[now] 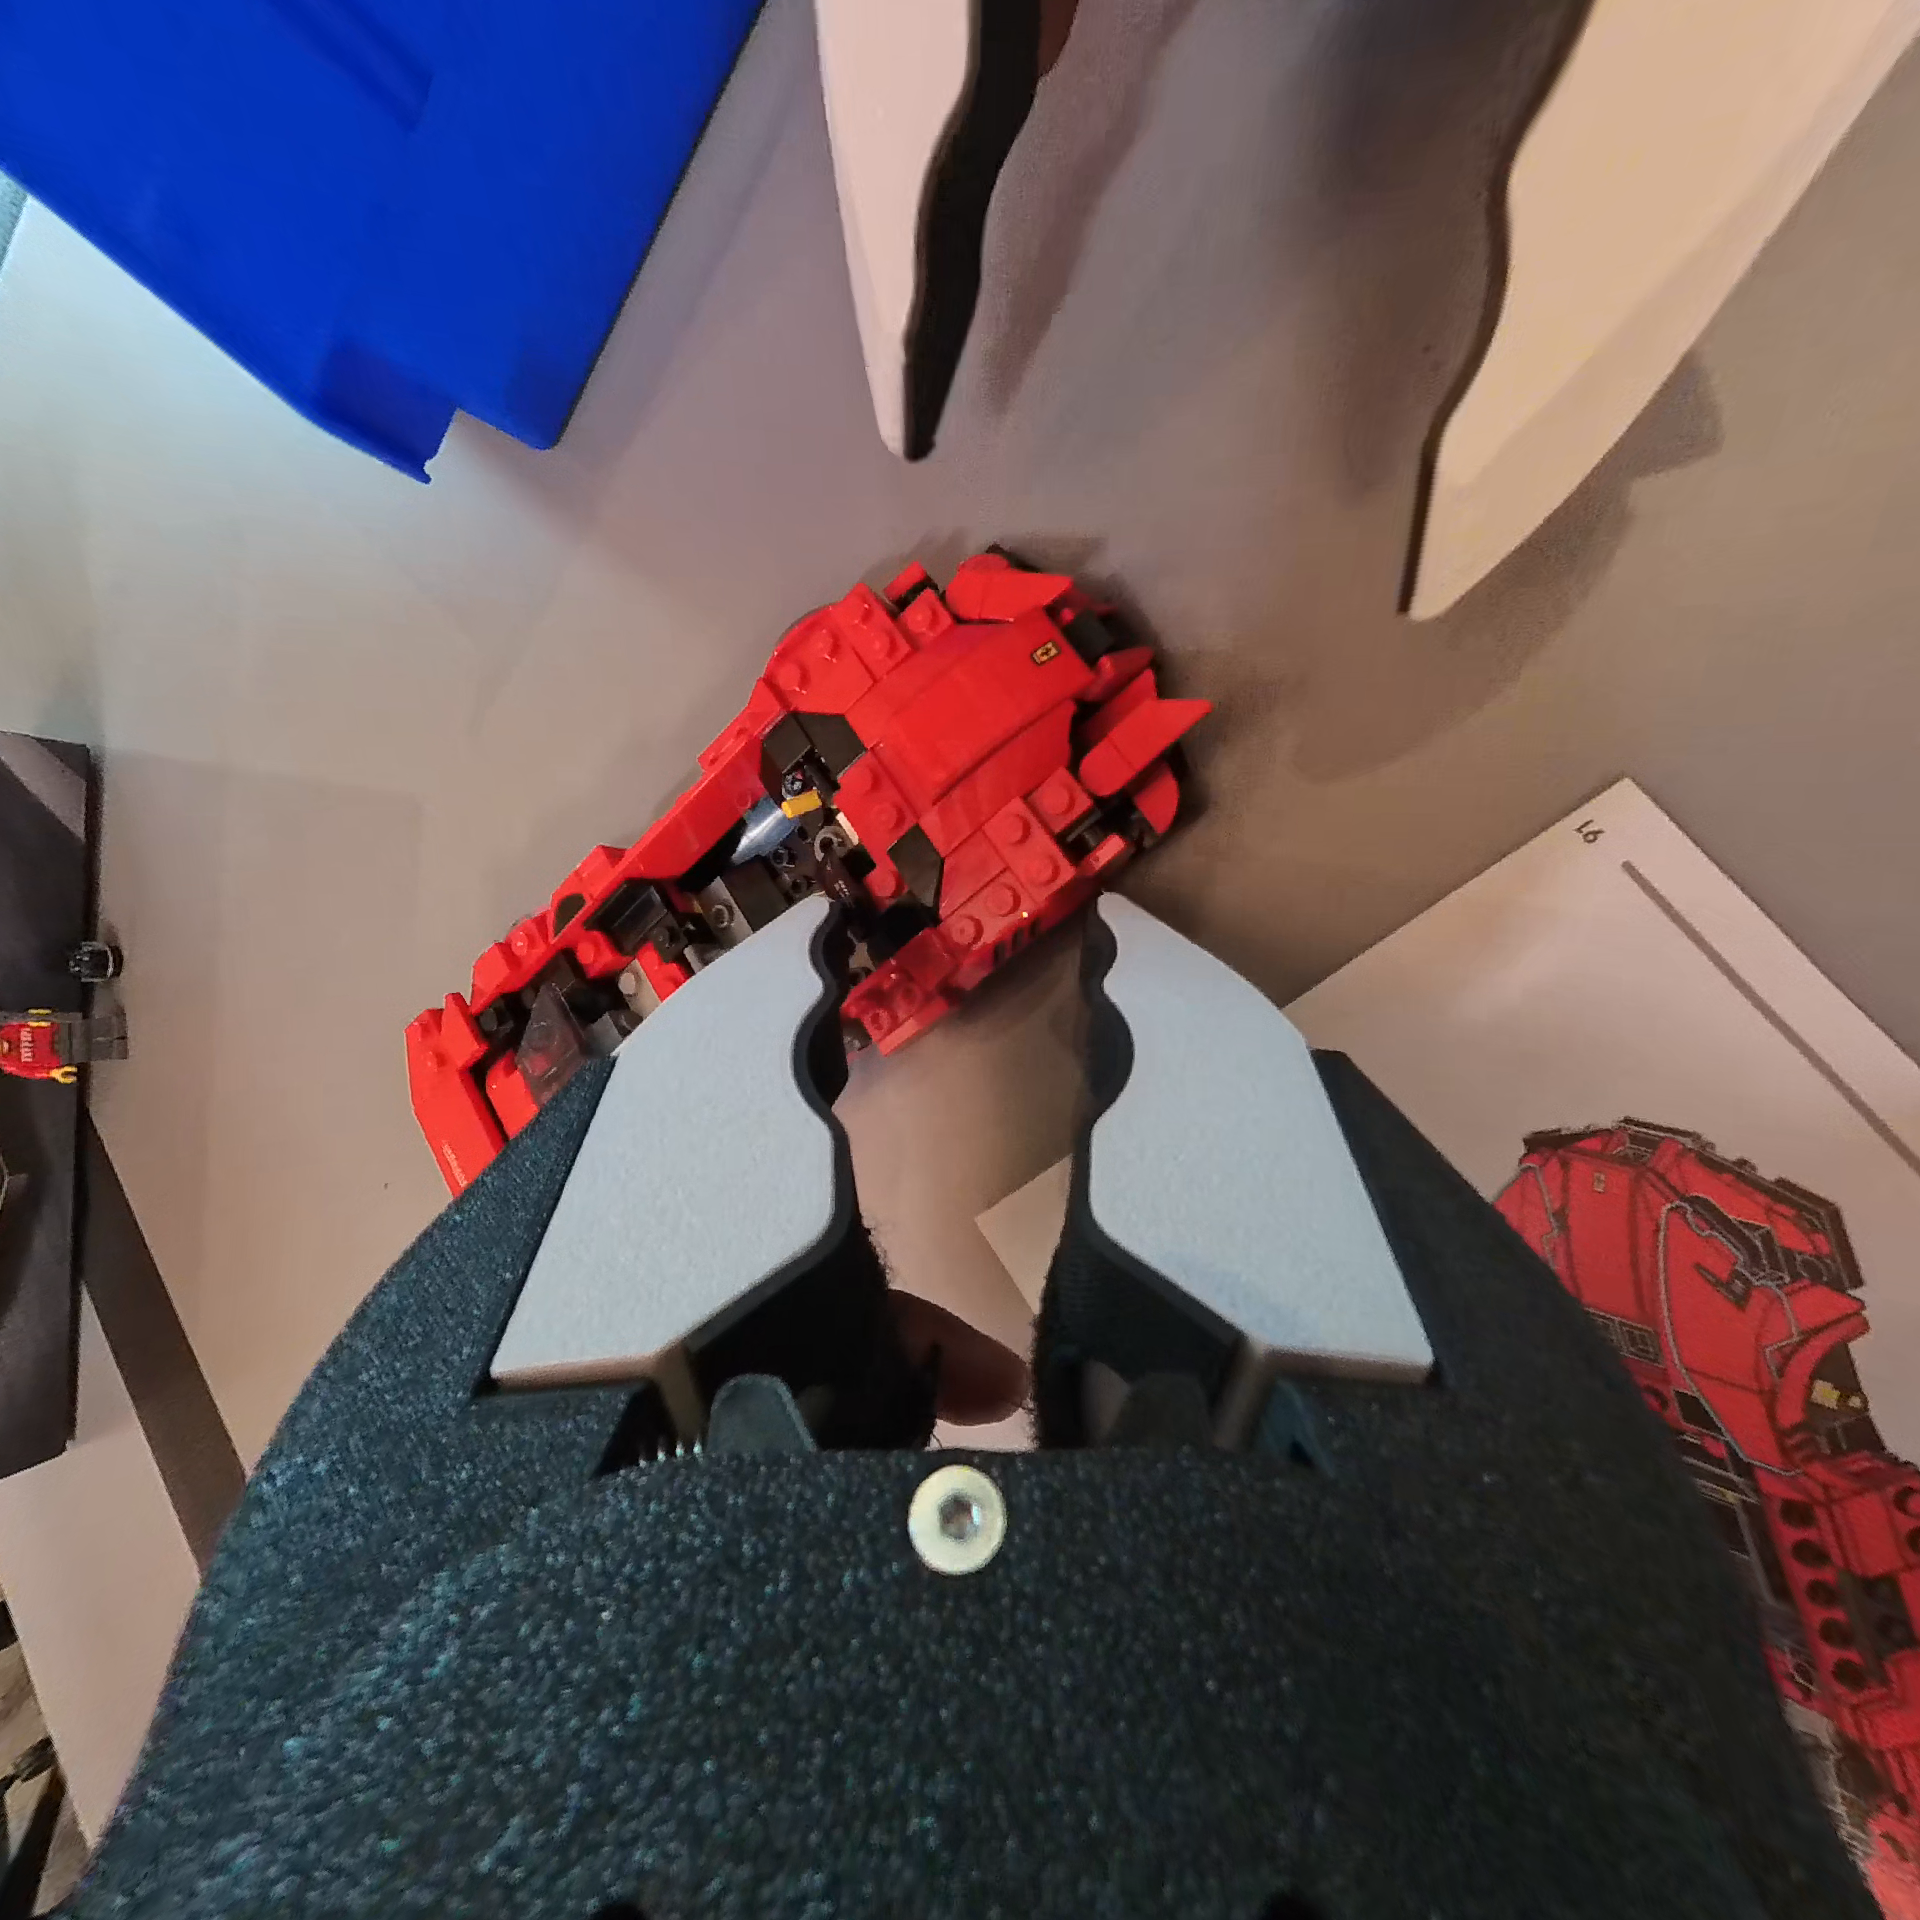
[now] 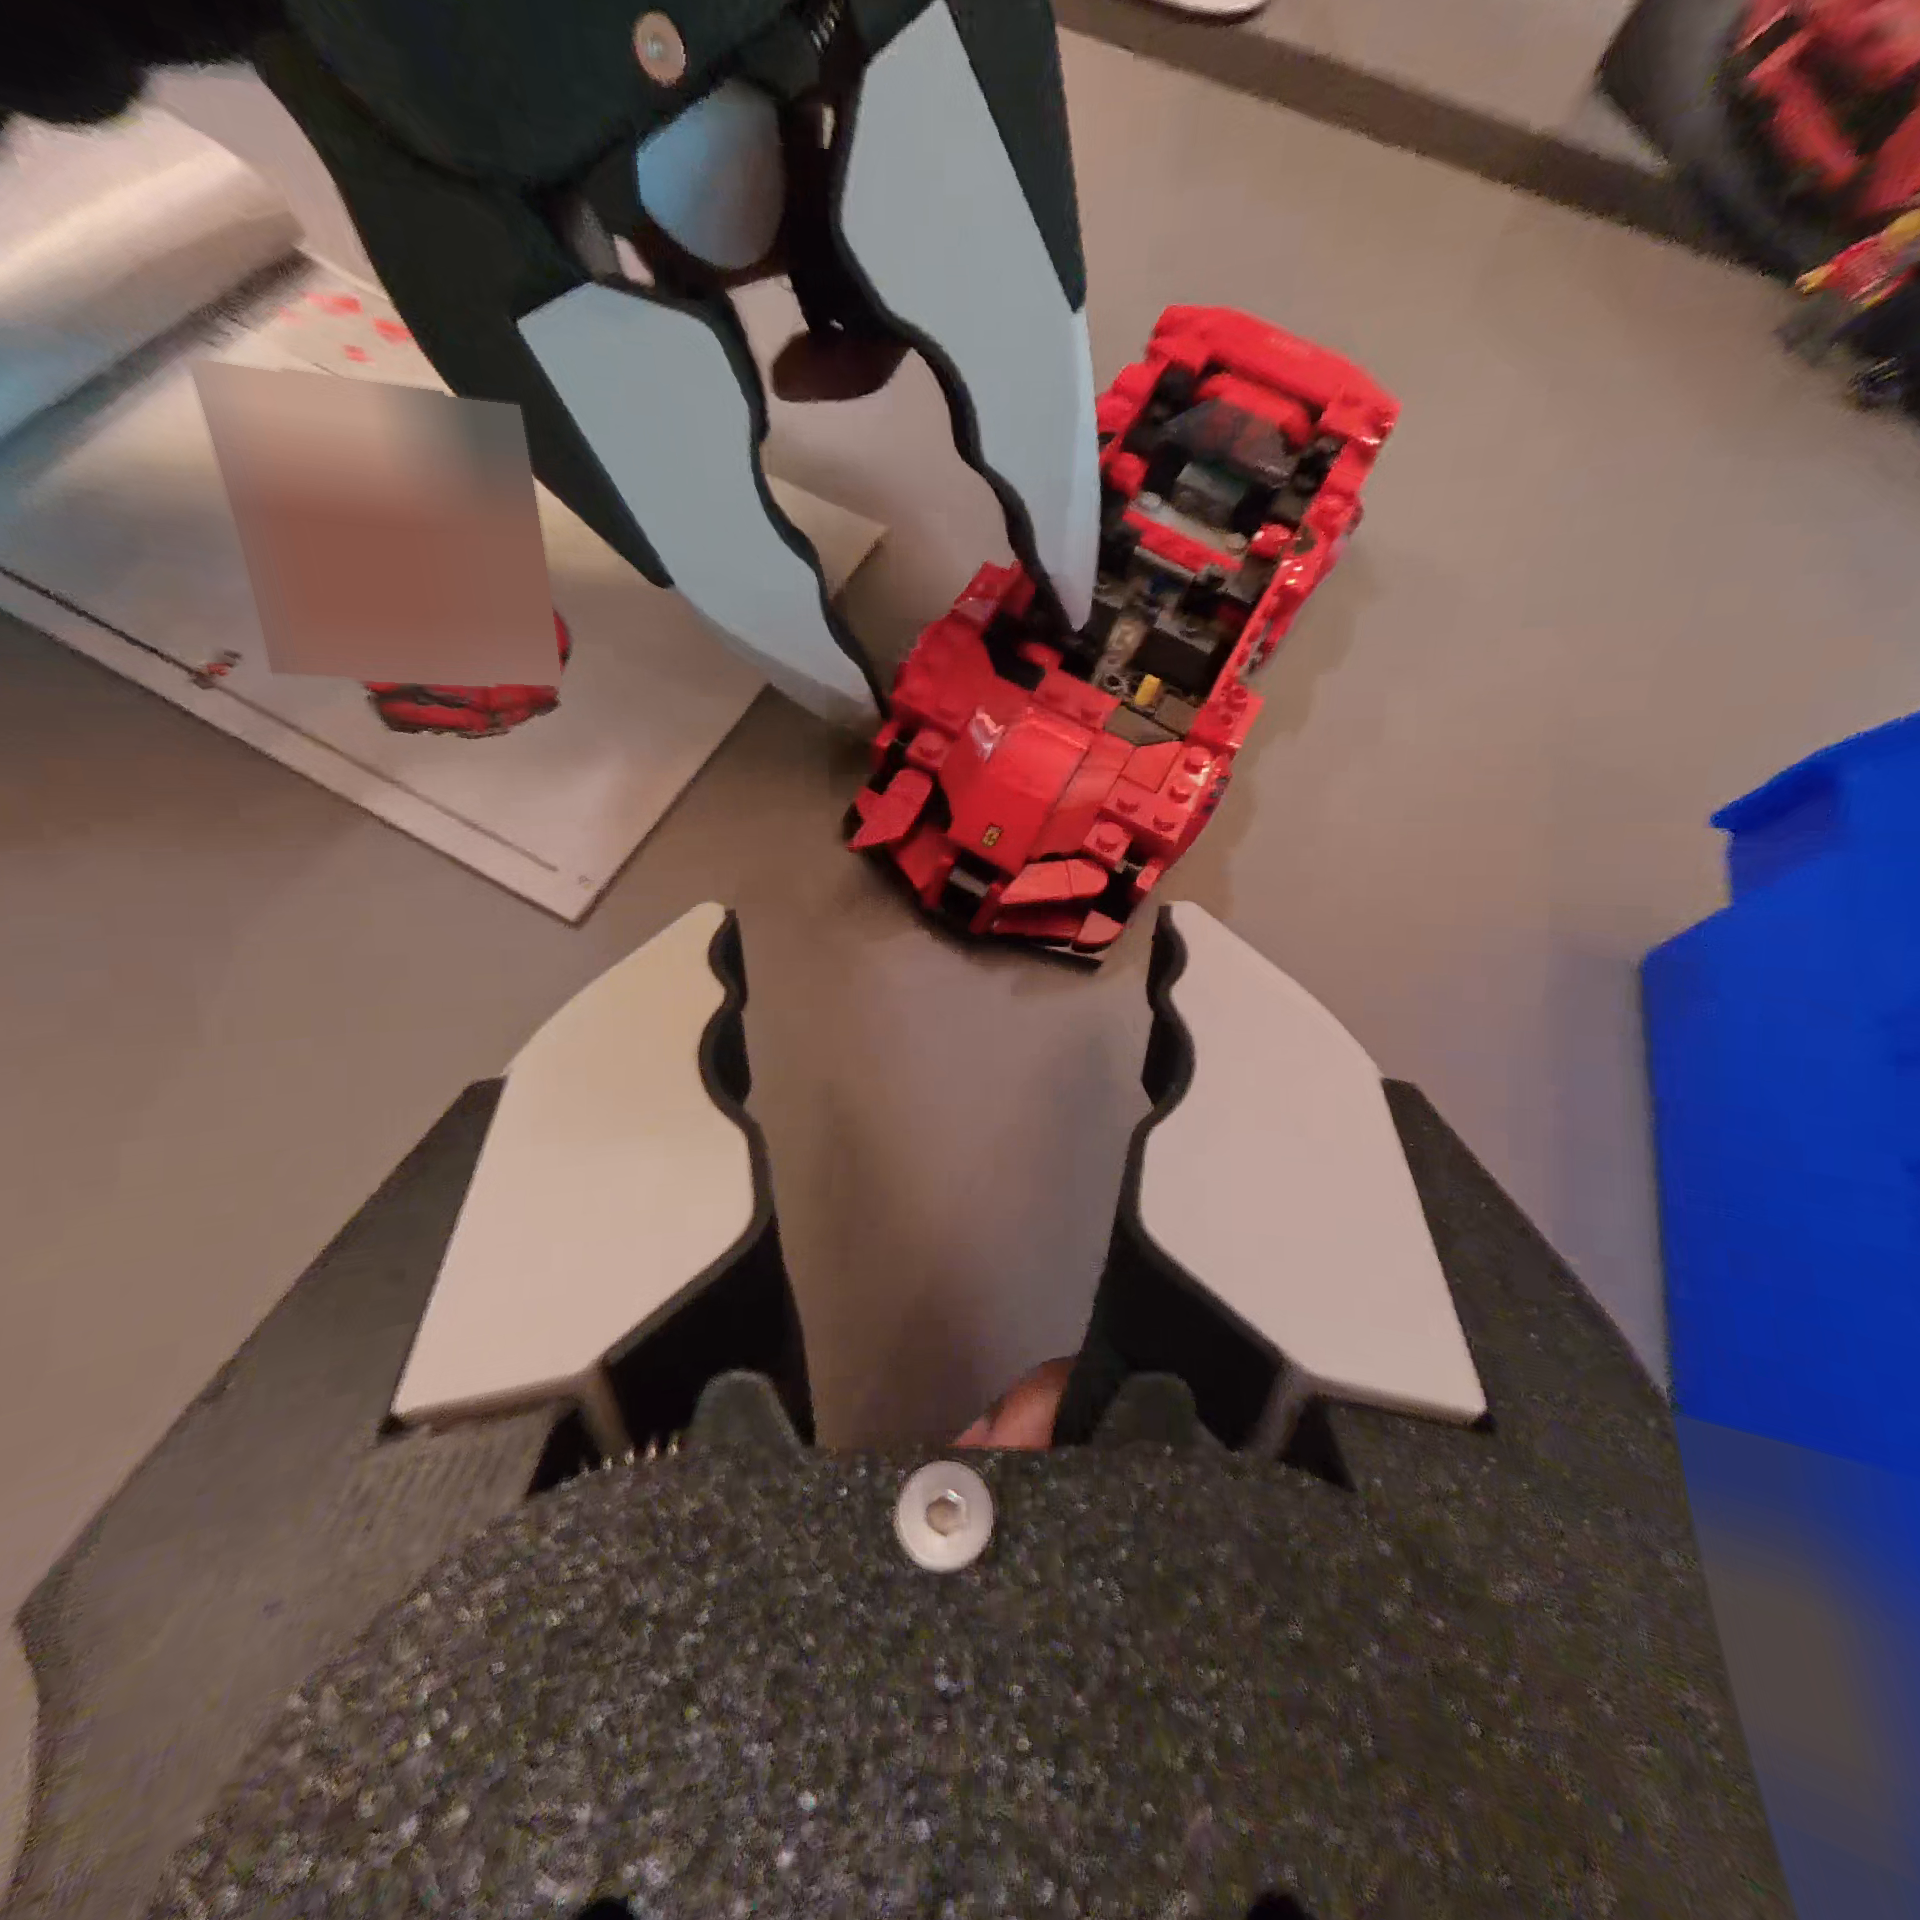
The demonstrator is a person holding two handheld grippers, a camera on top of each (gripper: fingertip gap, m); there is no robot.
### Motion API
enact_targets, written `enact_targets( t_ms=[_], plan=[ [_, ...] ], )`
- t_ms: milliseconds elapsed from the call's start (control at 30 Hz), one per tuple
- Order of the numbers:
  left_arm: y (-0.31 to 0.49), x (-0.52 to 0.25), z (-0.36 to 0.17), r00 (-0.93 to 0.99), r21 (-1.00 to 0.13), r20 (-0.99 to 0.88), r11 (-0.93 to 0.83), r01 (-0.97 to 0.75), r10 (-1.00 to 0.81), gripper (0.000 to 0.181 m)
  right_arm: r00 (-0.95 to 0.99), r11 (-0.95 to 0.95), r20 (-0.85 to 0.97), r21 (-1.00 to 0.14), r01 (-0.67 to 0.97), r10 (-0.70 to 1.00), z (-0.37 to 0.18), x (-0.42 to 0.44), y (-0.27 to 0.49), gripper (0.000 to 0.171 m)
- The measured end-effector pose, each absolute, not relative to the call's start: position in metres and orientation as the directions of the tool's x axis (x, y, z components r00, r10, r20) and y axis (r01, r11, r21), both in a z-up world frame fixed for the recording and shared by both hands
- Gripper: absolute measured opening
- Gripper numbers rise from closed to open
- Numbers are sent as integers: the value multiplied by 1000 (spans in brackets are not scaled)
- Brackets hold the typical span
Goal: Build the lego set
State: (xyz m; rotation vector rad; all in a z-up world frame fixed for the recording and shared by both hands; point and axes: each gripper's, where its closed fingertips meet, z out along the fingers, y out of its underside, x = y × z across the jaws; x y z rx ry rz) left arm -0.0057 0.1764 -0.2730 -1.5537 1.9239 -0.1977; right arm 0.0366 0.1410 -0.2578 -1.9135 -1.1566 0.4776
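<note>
A partly built red and black Lego car (image 1: pixel 966 727) sits on the grey table, its roof open; it also shows in the right wrist view (image 2: pixel 1049 800), nose toward the camera. My left gripper (image 1: pixel 956 925) is open and empty, low over the car's side. In the right wrist view the left gripper (image 2: pixel 971 665) has one fingertip (image 2: pixel 1075 582) down in the open cockpit and the other outside the body by the front fender. My right gripper (image 2: pixel 940 920) is open and empty, just short of the car's nose; it also shows in the left wrist view (image 1: pixel 1164 525), beyond the car.
An open instruction booklet (image 1: pixel 1558 1091) with a printed red car lies beside the car, also in the right wrist view (image 2: pixel 436 790). A blue bin (image 1: pixel 312 208) (image 2: pixel 1787 1091) stands on the other side. A minifigure (image 1: pixel 42 1039) lies on a dark sheet. A blurred red box (image 2: pixel 1818 135) stands far back. The left gripper's tips are roughly 7 cm from the right gripper's.
</note>
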Motion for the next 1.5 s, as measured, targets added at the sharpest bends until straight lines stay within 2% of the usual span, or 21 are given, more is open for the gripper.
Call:
enact_targets(
  t_ms=[67, 133, 600, 867, 1000, 1500],
  plan=[
    [175, -4, -273, -94, -497, -384, 291, -818, -919, 41, 530, -195, 186, -790, 581, 827, -262, 36, 146, 76],
    [174, -3, -272, -99, -500, -380, 294, -814, -920, 40, 538, -197, 203, -780, 593, 818, -264, 32, 148, 73],
    [172, -3, -272, -110, -518, -372, 305, -799, -922, 39, 522, -290, 80, -756, 587, 849, -272, 31, 157, 65],
    [171, -2, -272, -107, -530, -363, 300, -793, -926, 39, 490, -275, 77, -746, 606, 869, -273, 33, 157, 64],
    [171, -2, -272, -105, -532, -362, 298, -793, -926, 38, 474, -259, 88, -744, 616, 876, -272, 36, 158, 54],
    [170, -2, -272, -99, -540, -366, 298, -787, -925, 39, 468, -257, 86, -741, 620, 880, -272, 38, 160, 50]
  ],
)
